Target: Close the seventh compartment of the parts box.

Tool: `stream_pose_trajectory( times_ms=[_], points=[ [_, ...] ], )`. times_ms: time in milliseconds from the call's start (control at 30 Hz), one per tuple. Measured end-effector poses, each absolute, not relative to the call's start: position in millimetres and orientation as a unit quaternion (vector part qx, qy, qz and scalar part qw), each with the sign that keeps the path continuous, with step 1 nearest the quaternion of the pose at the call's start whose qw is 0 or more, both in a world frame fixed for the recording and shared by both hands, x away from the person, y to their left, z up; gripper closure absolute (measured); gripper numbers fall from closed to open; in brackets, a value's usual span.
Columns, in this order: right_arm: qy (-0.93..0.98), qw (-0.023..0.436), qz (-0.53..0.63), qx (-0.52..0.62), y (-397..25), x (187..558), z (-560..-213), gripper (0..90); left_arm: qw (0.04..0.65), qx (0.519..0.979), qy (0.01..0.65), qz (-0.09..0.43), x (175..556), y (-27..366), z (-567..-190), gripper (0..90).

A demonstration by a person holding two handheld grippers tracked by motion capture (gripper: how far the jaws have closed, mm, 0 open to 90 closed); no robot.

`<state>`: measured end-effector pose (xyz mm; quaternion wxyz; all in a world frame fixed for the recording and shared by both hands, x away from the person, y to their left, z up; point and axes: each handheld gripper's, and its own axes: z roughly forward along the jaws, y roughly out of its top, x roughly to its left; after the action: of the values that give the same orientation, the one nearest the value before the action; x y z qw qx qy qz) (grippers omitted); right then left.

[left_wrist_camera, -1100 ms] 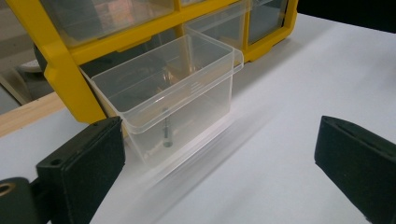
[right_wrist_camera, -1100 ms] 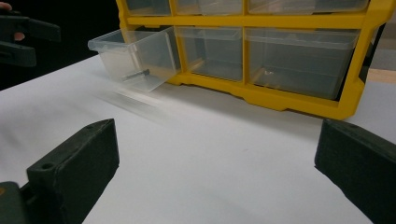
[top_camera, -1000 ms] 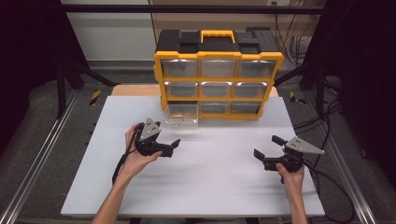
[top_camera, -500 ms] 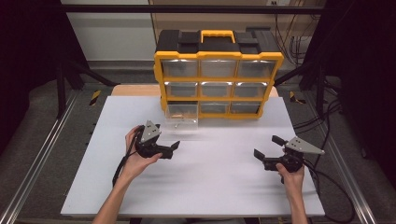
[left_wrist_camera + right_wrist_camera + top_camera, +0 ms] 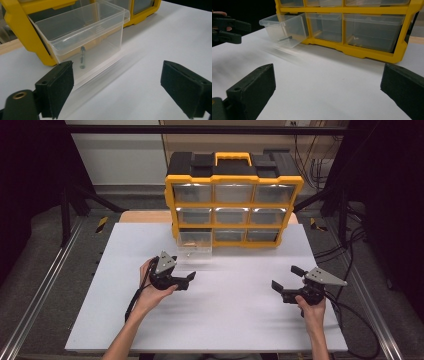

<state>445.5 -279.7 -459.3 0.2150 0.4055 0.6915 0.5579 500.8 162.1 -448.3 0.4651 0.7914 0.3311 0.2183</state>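
Observation:
A yellow and black organiser (image 5: 234,200) with clear drawers stands at the far side of the white table (image 5: 225,320). Its bottom-left drawer (image 5: 195,244) is pulled out and holds a small screw (image 5: 82,57). My left gripper (image 5: 185,271) is open just in front of that drawer, with nothing between its jaws (image 5: 122,92). My right gripper (image 5: 286,277) is open and empty at the table's right, facing the organiser (image 5: 362,50). In the right gripper view, the pulled-out drawer (image 5: 284,27) and the left gripper (image 5: 229,30) show at the upper left.
The other drawers (image 5: 232,215) of the organiser are pushed in. Cables (image 5: 350,315) trail off the table's right side. A metal rail (image 5: 40,300) runs along the left edge. Bare table lies between the two grippers.
My left gripper has drawn back a little from the pulled-out drawer toward the near side. The right gripper has stayed where it was.

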Motion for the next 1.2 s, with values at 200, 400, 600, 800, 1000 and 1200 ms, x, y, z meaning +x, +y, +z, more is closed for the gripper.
stream_pose_trajectory(
  times_ms=[200,400,600,800,1000,1200],
  points=[
    [0.692,0.216,0.557,0.405,-279.8,445.4,-459.6,0.5,0.461,0.791,0.337,0.221,502.8,160.5,-451.6,17.6],
    [0.692,0.216,0.558,0.405,-279.6,445.4,-459.6,0.5,0.457,0.790,0.340,0.225,504.4,158.9,-454.1,24.4],
    [0.692,0.216,0.559,0.403,-279.5,445.7,-459.9,0.5,0.458,0.788,0.342,0.229,506.1,158.8,-455.8,34.4],
    [0.692,0.217,0.558,0.403,-279.6,445.8,-460.0,0.5,0.455,0.789,0.347,0.224,508.6,159.6,-459.0,43.1],
    [0.692,0.216,0.558,0.404,-279.7,445.8,-460.2,0.5,0.459,0.787,0.349,0.219,511.0,159.1,-460.6,54.0],
    [0.692,0.215,0.558,0.404,-279.2,446.0,-460.2,0.5,0.459,0.788,0.345,0.221,513.6,158.0,-462.9,62.4]
  ],
)
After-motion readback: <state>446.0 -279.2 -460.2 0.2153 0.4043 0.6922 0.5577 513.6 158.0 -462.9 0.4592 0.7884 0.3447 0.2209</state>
